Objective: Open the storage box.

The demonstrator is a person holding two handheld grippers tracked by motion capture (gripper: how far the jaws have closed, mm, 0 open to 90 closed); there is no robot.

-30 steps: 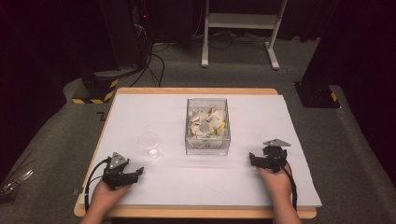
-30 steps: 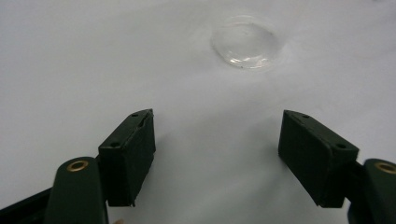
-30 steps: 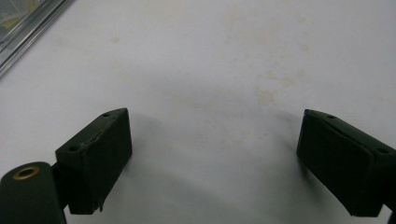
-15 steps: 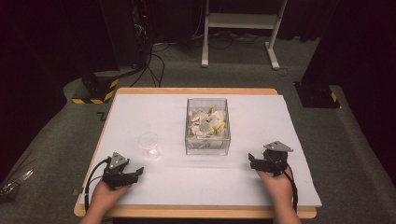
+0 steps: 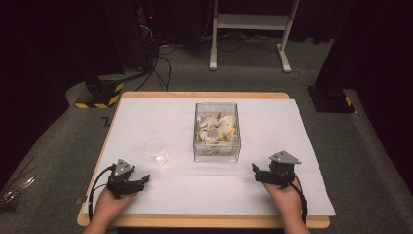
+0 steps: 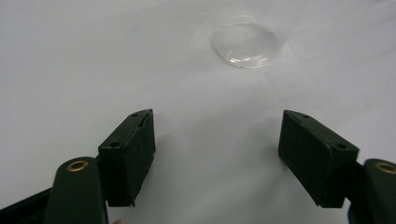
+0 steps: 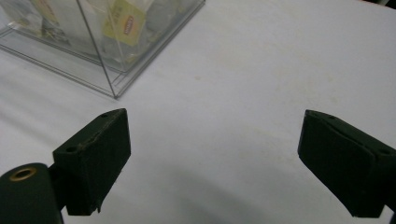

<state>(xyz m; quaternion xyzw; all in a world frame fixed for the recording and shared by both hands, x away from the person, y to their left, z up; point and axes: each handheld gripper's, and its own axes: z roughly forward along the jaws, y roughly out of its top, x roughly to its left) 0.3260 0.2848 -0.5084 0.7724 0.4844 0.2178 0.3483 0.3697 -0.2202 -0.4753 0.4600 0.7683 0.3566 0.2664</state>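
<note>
A white-covered table is seen from above, with a clear box of tea bags at its centre and a small clear cup just to the box's left, standing upright and empty. The left gripper is held near the table's front edge, with the cup ahead of it; the right gripper is held at the front right, near the box's front right corner. Both claws are released: in each gripper view the two black jaws stand wide apart over bare table, with nothing between them.

In the left gripper view the cup lies ahead of the jaws and apart from them. In the right gripper view a corner of the box is seen, with a yellow-labelled bag pressed against its wall.

The bags are judged to be light, soft and easily crushed or torn; a gentle pinch at an upper edge or corner, taken from above through the open top, is advised. The cup is judged to be thin, light, slippery and easily tipped or squashed; it is best taken across the wall near the rim with little force.
</note>
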